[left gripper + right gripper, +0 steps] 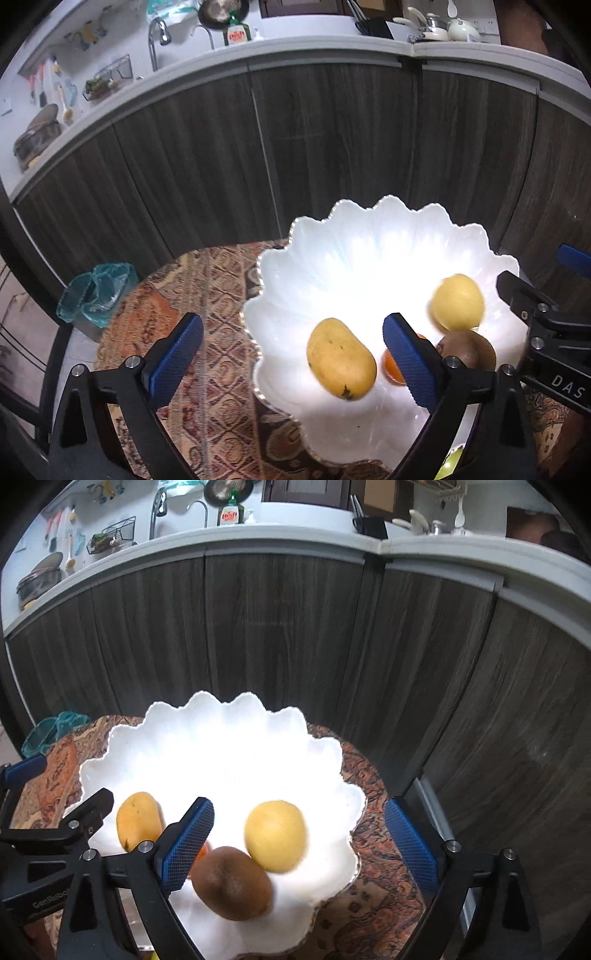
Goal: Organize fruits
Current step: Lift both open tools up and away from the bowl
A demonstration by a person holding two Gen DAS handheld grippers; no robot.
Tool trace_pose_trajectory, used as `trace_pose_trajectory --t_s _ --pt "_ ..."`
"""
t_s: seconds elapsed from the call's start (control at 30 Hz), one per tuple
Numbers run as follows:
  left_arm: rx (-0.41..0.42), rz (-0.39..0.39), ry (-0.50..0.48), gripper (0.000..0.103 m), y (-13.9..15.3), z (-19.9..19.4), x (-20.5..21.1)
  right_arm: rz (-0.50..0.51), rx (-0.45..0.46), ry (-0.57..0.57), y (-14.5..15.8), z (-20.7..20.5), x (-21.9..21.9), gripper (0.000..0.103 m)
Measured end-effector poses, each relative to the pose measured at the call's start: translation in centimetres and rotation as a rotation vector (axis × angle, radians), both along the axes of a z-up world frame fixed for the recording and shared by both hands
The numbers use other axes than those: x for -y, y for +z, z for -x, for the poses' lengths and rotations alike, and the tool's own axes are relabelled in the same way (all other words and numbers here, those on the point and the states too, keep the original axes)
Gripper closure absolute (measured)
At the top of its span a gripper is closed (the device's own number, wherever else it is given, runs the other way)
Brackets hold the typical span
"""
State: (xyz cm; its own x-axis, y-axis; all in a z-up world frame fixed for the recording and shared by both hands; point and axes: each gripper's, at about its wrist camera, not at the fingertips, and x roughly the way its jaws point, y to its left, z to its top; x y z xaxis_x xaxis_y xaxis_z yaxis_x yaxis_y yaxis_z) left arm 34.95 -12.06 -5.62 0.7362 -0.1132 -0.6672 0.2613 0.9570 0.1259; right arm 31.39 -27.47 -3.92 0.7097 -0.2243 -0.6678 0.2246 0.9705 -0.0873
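- White scalloped bowl sits on a round table covered with a patterned cloth in rust, brown and cream; the rim is wavy with a thin metallic edge, the inside glossy and overexposed.
- Mango: yellow, elongated, smooth skin with small dark specks. In the left wrist view its long axis runs from upper left to lower right, with the dark stem end at lower right. It is over the bowl's left half; whether it touches the bowl is unclear.
- Round yellow fruit: matte, nearly spherical, slightly blurred, on the bowl's right side.
- Kiwi: brown, fuzzy, oval; in the right wrist view its long axis runs from upper left to lower right, and it touches the yellow fruit.
- Orange fruit: mostly hidden behind a blue pad.
- Left gripper: jaws spread wide, textured blue pads clear of the mango between them.
- Right gripper: jaws spread wide, pads not touching the yellow fruit and kiwi between them.
- Teal glass dish stands at the table's far left edge.
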Motion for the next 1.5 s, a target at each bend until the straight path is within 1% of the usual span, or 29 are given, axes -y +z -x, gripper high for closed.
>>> trace_pose_trajectory --t_s 0.13,0.27,0.43,0.73,0.9,1.23,1.5 --pt "0.031 0.011 0.013 0.001 1.3 1.4 -0.7 0.019 0.038 -0.008 1.4 1.4 -0.5 0.009" --pt "0.081 0.006 0.028 0.001 2.9 3.4 -1.4 0.024 0.081 -0.011 3.0 3.1 -1.1 0.008" --pt "0.108 0.023 0.046 0.001 4.5 5.5 -2.6 0.022 0.127 -0.009 4.7 5.3 -2.0 0.008" --pt "0.179 0.028 0.059 0.001 6.3 9.3 -4.4 -0.001 0.161 -0.001 5.9 8.5 -3.4 0.008" --pt "0.164 0.03 0.063 0.001 5.7 10.6 -5.0 -0.016 0.168 0.005 5.7 9.8 -3.8 0.008" --pt "0.131 0.03 0.065 0.001 3.6 13.1 -6.1 -0.012 0.148 0.017 4.1 12.0 -4.9 0.008" --pt "0.133 0.034 0.089 0.001 2.2 15.4 -7.3 -0.036 0.124 0.044 2.4 13.8 -6.0 0.008"
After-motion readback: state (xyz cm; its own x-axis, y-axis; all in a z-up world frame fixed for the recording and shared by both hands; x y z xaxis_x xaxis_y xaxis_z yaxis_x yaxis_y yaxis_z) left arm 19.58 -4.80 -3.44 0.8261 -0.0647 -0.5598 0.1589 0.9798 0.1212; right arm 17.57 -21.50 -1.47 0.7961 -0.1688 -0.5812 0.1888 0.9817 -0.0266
